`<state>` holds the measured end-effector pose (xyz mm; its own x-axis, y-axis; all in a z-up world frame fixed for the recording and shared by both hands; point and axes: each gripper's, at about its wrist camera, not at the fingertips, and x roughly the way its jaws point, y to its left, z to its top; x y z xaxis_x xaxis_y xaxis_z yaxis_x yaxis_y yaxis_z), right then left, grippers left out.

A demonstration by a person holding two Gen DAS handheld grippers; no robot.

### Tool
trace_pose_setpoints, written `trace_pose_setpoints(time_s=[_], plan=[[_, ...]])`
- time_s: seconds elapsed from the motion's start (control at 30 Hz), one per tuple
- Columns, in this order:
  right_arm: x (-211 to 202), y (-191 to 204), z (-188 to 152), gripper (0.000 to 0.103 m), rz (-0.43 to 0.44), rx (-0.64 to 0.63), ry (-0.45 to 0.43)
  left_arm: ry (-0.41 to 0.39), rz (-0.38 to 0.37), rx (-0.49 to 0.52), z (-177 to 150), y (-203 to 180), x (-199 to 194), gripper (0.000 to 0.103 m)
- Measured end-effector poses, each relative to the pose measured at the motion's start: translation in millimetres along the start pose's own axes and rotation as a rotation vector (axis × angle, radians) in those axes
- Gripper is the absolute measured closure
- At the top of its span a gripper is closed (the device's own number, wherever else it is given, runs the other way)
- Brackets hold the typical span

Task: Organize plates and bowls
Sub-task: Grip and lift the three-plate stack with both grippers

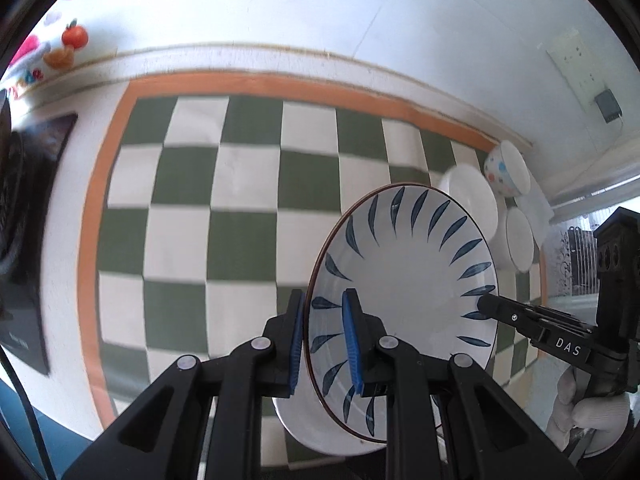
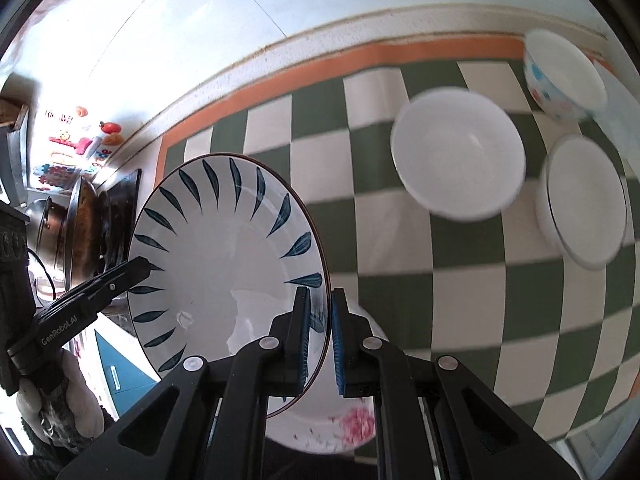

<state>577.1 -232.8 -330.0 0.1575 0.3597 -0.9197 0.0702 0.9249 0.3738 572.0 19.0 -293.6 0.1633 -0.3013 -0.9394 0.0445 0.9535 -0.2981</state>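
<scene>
A white plate with blue leaf marks is held between both grippers above the checkered cloth; it also shows in the right wrist view. My left gripper is shut on its left rim. My right gripper is shut on its right rim, and its finger shows in the left wrist view. Under it lies a white plate with a pink flower. A large white bowl, a rimmed white bowl and a dotted bowl stand beyond.
The green and white checkered cloth has an orange border and lies on a white counter against a white wall. Dark pans and a black stove stand at the left end. A wall socket is at the right.
</scene>
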Motion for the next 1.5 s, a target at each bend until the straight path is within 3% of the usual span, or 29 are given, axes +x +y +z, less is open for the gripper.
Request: trace_pose_setpoints(time_s=[0.37,0.57,1.0,1.5], plan=[[31,-26,-56,0.091,-0.014,-0.003,0.072,0.087,-0.026,-0.053,-51,9,40,0.087],[57,-36,-71,0.091,-0.018,-0.007,0.129,0.106,0.017,-0.046,-64,9,57,0.087],[78,-38,-76,0.091,-0.012,-0.044,0.170,0.107,0.045,-0.100,-78,13,65,0.087],[84,-30,-74,0.091,-0.040,-0.122,0.135,0.097,0.071,-0.115,-88,15,78,0.087]])
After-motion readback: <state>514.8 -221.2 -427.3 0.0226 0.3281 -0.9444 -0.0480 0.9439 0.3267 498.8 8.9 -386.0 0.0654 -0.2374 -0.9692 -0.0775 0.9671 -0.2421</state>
